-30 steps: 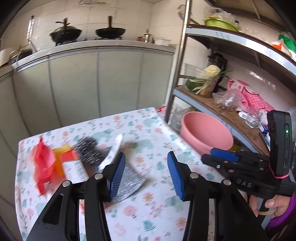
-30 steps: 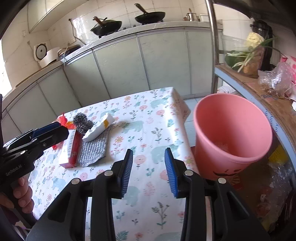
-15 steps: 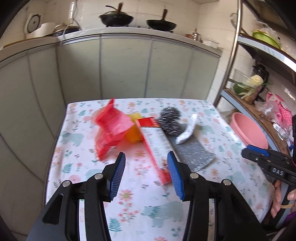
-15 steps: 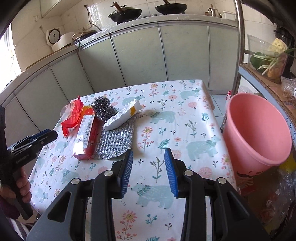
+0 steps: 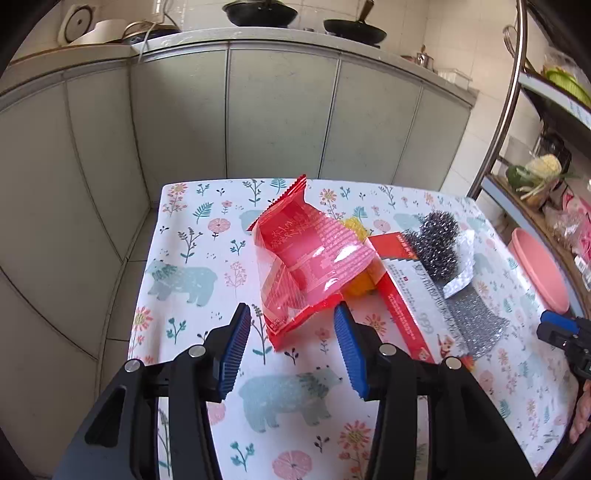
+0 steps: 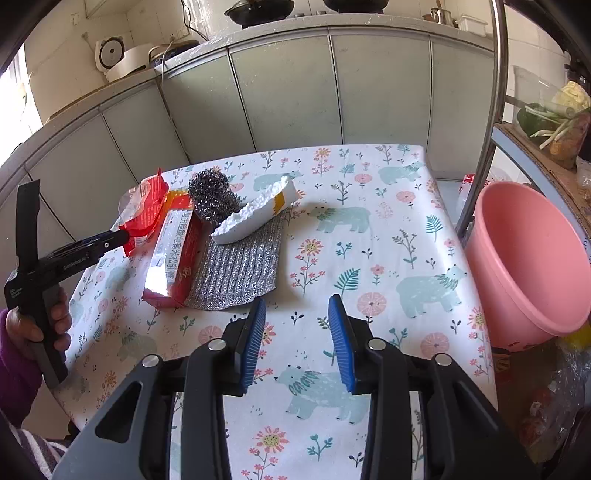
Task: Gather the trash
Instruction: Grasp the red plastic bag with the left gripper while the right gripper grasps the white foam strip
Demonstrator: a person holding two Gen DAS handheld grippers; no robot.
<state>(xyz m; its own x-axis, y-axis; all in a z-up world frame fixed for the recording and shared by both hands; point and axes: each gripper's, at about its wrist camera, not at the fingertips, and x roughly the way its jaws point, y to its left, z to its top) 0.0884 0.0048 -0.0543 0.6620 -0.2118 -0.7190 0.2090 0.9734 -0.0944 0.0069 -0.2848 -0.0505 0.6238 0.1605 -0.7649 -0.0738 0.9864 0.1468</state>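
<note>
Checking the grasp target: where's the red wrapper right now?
The red wrapper lies on the table's left part, just ahead of the open left gripper, against the red box; in the right wrist view it sits far left.

We are seeing a tablecloth (image 6: 388,229) printed with flowers and bears lying over the table, and behind it pale green cabinet doors (image 6: 280,99) running under a countertop where a wok (image 5: 261,12) and a frying pan (image 5: 355,32) are sitting on the stove. A white rice cooker (image 6: 118,59) is standing at the counter's left end. To the right, a metal shelf rack (image 6: 498,110) is carrying leafy vegetables (image 6: 554,122), a steel pole of it rising just beside the table's far corner.
</note>
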